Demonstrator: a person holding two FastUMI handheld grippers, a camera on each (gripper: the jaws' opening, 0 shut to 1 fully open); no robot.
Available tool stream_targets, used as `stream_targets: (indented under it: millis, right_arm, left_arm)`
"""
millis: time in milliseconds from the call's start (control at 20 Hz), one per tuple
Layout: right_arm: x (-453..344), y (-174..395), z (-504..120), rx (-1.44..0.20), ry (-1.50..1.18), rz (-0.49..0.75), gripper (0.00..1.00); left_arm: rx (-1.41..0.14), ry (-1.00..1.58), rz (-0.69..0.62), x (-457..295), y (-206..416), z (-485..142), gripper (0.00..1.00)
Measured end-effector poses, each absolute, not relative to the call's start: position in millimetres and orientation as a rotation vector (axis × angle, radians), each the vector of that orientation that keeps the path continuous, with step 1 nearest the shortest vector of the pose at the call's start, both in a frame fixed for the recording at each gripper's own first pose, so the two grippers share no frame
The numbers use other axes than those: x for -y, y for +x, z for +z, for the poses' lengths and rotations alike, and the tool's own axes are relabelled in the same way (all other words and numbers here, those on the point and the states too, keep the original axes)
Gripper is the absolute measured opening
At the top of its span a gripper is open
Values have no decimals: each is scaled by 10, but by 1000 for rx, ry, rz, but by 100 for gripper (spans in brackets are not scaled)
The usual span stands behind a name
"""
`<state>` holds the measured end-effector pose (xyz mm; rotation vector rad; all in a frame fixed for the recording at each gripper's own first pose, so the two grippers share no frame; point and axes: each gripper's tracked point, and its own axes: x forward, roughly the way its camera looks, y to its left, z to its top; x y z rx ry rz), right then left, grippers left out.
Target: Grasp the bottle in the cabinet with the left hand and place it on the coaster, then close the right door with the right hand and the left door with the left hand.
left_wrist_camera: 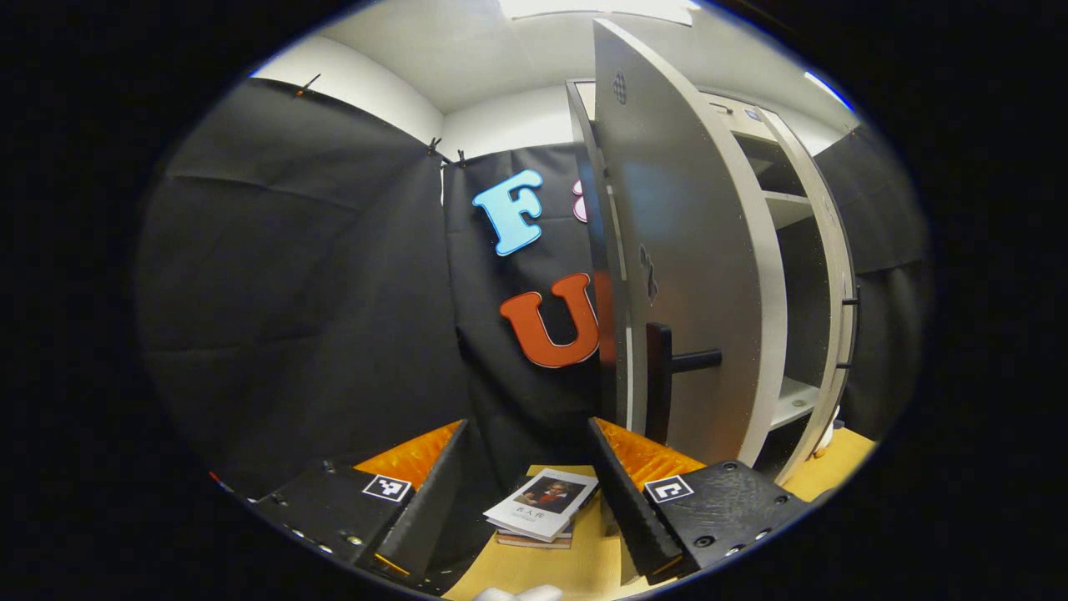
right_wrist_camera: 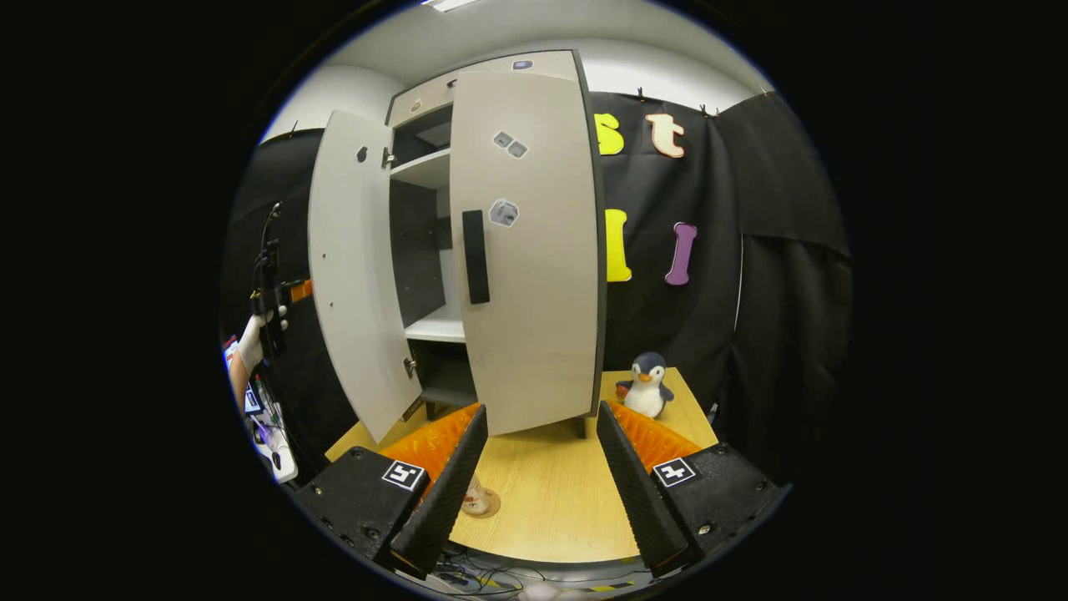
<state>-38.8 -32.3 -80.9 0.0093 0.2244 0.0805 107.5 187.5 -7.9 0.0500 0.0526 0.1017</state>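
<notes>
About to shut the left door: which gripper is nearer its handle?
Left. The left gripper sits just beside the left door's handle, on its outer side. The right gripper is back over the table, facing the right door.

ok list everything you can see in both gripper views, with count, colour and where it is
cabinet: one, pale grey, on the table
right door: one, pale grey, nearly closed
left door: one, pale grey, open
table: one, light wood
bottle: one, clear, on the coaster
coaster: one, tan, table front
toy penguin: one, dark and white, right of cabinet
books: small stack, beside the left door
left gripper: jaws open
right gripper: jaws open
</notes>
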Motion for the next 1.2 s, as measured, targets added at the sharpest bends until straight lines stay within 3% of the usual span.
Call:
stream_targets:
  millis: [50,100,500,600,750,1200]
  right_arm:
    - [324,-400,-820,-226,7,81,82]
    - [335,-419,-855,-232,6,80,82]
    - [432,-468,-875,-241,18,84,82]
    - [506,-469,-826,-231,23,85,82]
    - [660,-434,-742,-224,31,88,82]
    - [819,-365,-518,-159,23,77,82]
  left_arm:
    - [-50,46,98,-1821,1074,-70,80]
    - [-51,44,94,-1761,1064,-66,84]
    - [-42,33,-22,-911,1154,-56,88]
    - [-41,42,-33,-723,1233,-30,81]
    - [-21,39,-35,-493,1320,56,96]
    - [-9,56,-18,-279,1115,275,95]
